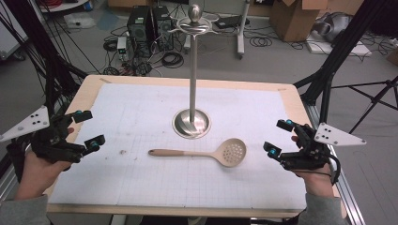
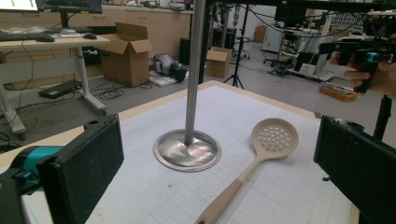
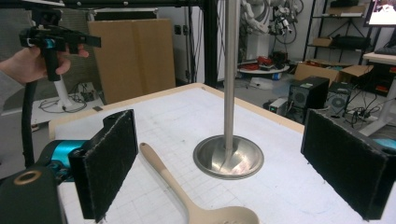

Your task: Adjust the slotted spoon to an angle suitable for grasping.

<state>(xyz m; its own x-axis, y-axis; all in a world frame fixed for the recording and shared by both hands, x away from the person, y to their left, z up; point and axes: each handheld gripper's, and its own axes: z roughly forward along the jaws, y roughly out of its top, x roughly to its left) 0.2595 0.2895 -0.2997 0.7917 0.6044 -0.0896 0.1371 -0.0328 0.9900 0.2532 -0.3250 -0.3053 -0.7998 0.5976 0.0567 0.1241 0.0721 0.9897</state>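
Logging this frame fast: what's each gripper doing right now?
Left gripper: open, holding nothing, at the table's left edge.
Right gripper: open, holding nothing, just right of the slotted spoon.

Your high view looks forward and down over the whole table point(image 1: 291, 93). Your left gripper view sits low at the table's left side, facing right; your right gripper view mirrors it. All three share the metal stand point(image 1: 192, 123) point(image 2: 187, 150) point(image 3: 229, 157) and slotted spoon point(image 1: 206, 153) point(image 2: 261, 149) point(image 3: 196, 205).
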